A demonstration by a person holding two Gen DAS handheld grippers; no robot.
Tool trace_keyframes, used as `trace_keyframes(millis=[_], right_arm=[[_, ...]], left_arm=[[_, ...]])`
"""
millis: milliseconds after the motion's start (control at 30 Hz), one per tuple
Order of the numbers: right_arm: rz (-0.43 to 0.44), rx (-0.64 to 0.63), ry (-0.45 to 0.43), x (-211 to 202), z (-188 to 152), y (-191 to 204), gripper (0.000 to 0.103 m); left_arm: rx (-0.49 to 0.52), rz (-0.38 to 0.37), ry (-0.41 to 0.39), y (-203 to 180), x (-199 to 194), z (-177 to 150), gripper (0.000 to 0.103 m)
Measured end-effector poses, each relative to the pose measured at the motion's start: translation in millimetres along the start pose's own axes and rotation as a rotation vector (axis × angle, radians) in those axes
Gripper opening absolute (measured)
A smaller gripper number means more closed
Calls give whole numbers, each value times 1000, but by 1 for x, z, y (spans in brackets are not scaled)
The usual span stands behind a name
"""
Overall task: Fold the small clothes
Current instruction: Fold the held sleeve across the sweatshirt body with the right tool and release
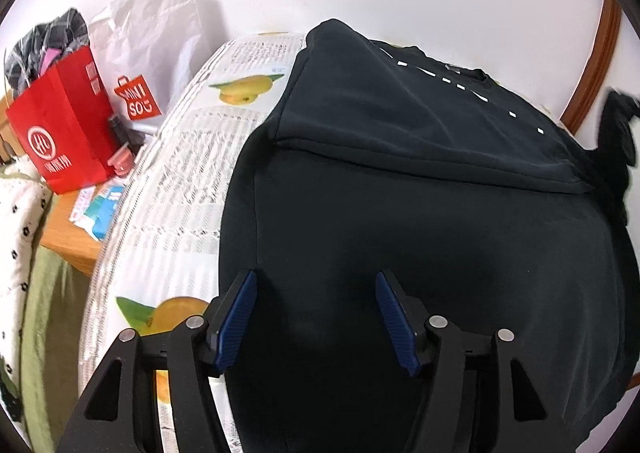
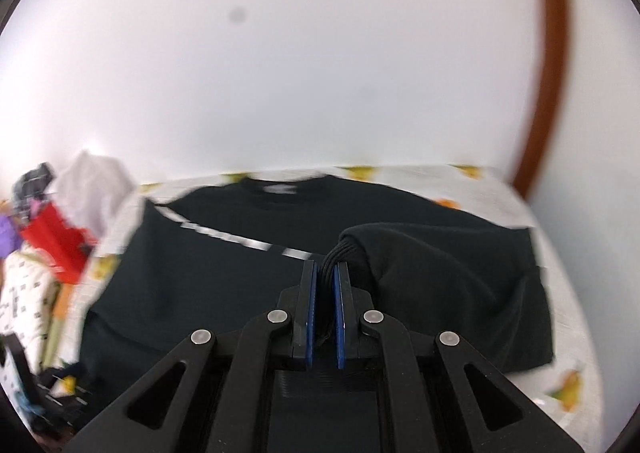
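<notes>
A black sweatshirt point(image 1: 400, 213) with a dashed white line lies spread on the fruit-print table cover point(image 1: 180, 173). Its left side is folded over the body. My left gripper point(image 1: 315, 277) hovers over the garment's lower part, open, with nothing pinched between the blue pads point(image 1: 236, 313). In the right wrist view, which is blurred, my right gripper point(image 2: 326, 267) is shut on a bunched piece of the black sweatshirt point(image 2: 200, 273). The right sleeve point(image 2: 432, 265) is lifted off the table by that grip and drapes back down.
A red paper bag point(image 1: 60, 133) stuffed with dark clothes and a white Miniso bag point(image 1: 148, 45) stand on a wooden surface point(image 1: 68, 237) left of the table. A white wall runs behind. A brown door frame point(image 1: 596, 65) is at the right.
</notes>
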State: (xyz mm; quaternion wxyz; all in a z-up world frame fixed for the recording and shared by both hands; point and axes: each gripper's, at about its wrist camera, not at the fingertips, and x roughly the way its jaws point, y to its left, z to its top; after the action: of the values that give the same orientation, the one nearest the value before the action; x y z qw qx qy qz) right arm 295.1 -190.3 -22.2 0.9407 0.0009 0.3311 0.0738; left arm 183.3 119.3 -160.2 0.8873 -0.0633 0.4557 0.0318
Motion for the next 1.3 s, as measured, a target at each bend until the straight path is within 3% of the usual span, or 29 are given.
trace_keyframes(millis=[267,467,533,567,633,667,800,933,1167,1300], right_arm=[[214,-96,-13,49,30,133,7],[291,-145,33,89,25,178,8],[298,-142,38,100,19,181,13],[297,-143,43,101,15,177,16],[288,-150,55,97,11,170,37],[277,-157,39,90,8,162,39],[172,-192,21,66,-6,116,39],[78,-148,89,52,-26,51,39],[-41,-98,162,40,-77,-41,38],[-34,-59,211,55,-96,-65,38]], left_arm=[[15,-51,-21,0,2,-4,74],[82,-5,-28,-12,5,-6,78],[76,-16,-28,-11,5,-5,79],[73,-21,-29,-11,5,-5,79],[69,-26,-30,-10,4,-5,79],[64,-30,-28,-10,3,-4,79],[16,-76,-24,-3,-2,5,78],[-4,-107,-48,-4,-7,27,77],[62,-54,-79,-31,-3,69,77],[79,-30,-71,-44,8,87,77]])
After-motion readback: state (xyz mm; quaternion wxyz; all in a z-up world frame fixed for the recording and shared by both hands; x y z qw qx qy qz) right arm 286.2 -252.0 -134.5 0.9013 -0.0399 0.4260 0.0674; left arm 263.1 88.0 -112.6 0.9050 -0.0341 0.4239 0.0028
